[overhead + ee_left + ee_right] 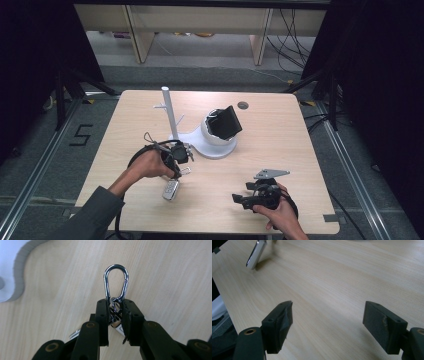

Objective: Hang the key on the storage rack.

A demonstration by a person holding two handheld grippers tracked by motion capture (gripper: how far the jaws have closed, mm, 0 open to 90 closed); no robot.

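Observation:
A silver carabiner (116,281) sticks out past my left gripper (115,306), which is shut on its lower end where small rings hang. In the high view the left gripper (181,167) is just left of the table's middle, and the carabiner (185,171) shows at its tip. A silver key fob (170,190) dangles below it, tilted, close to the wood. The same key fob (257,253) appears far off in the right gripper view. My right gripper (241,192) is near the front edge, pointing left. Its jaws (328,315) stand wide open with nothing between them.
A white stand (218,147) with a tall post (168,112) and small pegs sits at the table's centre, its cup holding a black box (226,122). The stand's base (10,270) lies close to the left gripper. A round cable hole (243,105) is at the back.

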